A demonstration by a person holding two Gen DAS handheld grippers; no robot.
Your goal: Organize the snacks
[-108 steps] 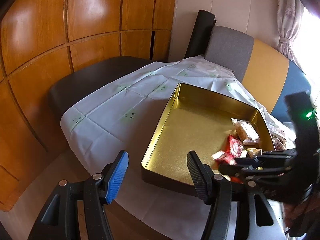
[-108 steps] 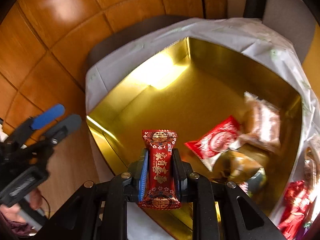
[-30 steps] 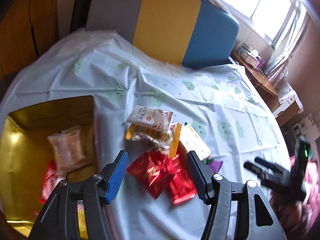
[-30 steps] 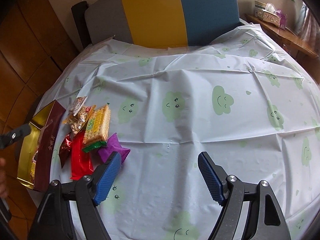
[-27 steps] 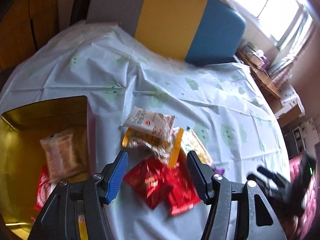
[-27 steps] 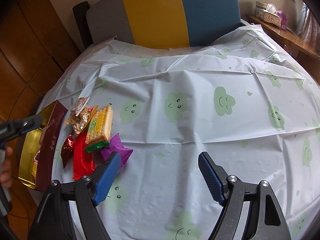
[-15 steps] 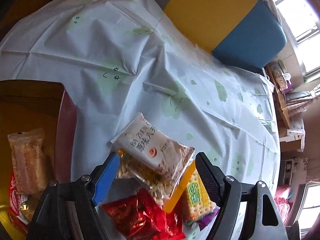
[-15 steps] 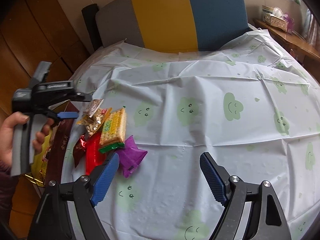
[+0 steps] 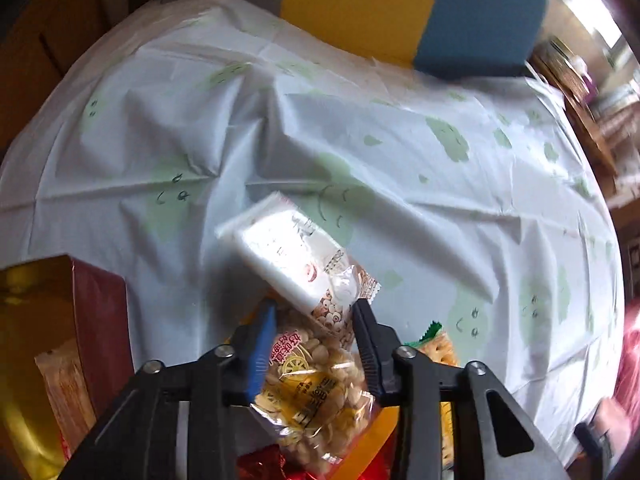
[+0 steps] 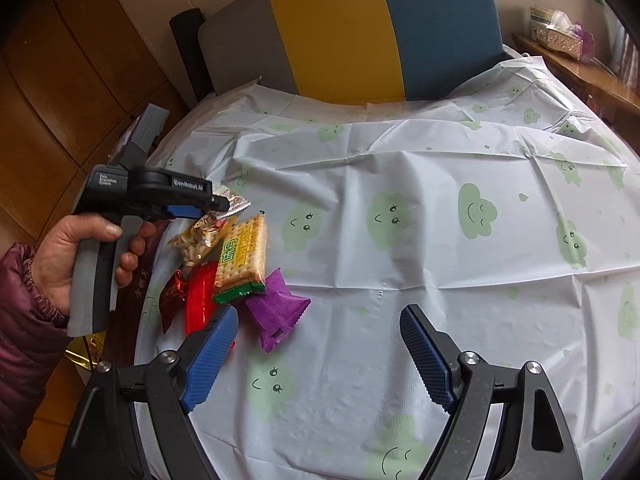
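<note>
Since half a second ago, the left claw (image 9: 314, 320) has been lowered onto the snack pile and its jaws have been drawn in around the white packet (image 9: 294, 258), whose blurred upper end is tilted up over the bench (image 10: 440, 240); whether the packet is actually pinched cannot be told. The bench is covered with a pale cloth printed with green clouds, and a chair with grey, yellow and blue panels (image 10: 360, 32) is seen behind it. At the bench's left edge the gold tin (image 9: 36, 320) is seen with a wafer packet (image 9: 64, 388) inside. Beside the tin, the snacks are heaped together: a clear bag of nuts (image 9: 316, 392) is lying under the white packet, a cracker pack (image 10: 242, 254) is resting partly on a red packet (image 10: 200, 300), and a purple packet (image 10: 276, 308) is lying just beside them. The right claw (image 10: 318, 354) is held released, jaws wide apart, above bare cloth near the purple packet.
</note>
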